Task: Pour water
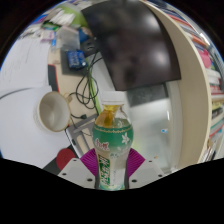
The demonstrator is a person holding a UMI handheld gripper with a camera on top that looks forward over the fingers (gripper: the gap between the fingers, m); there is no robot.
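1. A white mug (pixel 51 111) stands on the pale worktop (pixel 160 125), left of the gripper and somewhat beyond its fingers, its open mouth facing up and its inside hard to read.
2. Behind the mug, towards the far left edge of the worktop, lie a blue box-like item (pixel 75 57) and a loose tangle of cables (pixel 88 85); what the cables join to cannot be made out.
3. The gripper (pixel 112 163) is clenched on a clear plastic bottle (pixel 113 140), with a magenta pad (pixel 90 161) pressing on each side of the lower body.
4. The bottle stands upright between the fingers, just right of the mug and well apart from it. It has a white screw cap, a clear neck, a yellowish liquid showing in the upper part, and a green label with white print wrapped round the body.
5. Beyond the bottle, a large dark monitor (pixel 133 45) rises from the far side of the worktop, its screen blank and tilted in this view.
6. To the right, a pale curved panel (pixel 185 70) borders the worktop, with shelves of coloured items (pixel 212 90) past it.
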